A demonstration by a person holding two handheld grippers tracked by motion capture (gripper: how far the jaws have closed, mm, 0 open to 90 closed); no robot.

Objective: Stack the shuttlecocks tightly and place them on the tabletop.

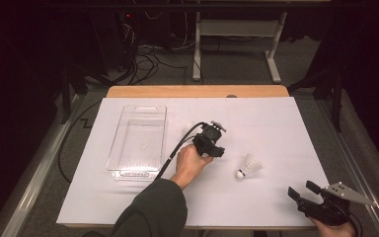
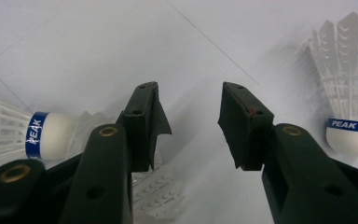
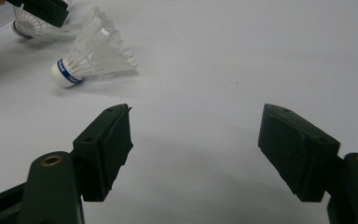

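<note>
My left gripper (image 1: 209, 143) points down at the white table sheet (image 1: 266, 123), held in a hand near the middle. Its jaws (image 2: 189, 93) stand open with only bare sheet between them. Beside its left jaw lies a white shuttlecock (image 2: 37, 135) with a blue band. White feathers (image 2: 161, 193) show under that jaw. A second shuttlecock (image 2: 349, 107) (image 1: 248, 166) (image 3: 91, 58) lies to its right. My right gripper (image 1: 302, 190) (image 3: 196, 114) rests open at the table's front right corner, with nothing between its pads. Its view also shows a shuttlecock (image 3: 30, 25) beneath the left gripper (image 3: 42, 9).
A clear plastic bin (image 1: 138, 140) stands empty on the left part of the sheet. The left gripper's black cable (image 1: 175, 150) runs along beside the bin. Beyond the far wooden edge (image 1: 197, 91) are table legs and cables on the floor.
</note>
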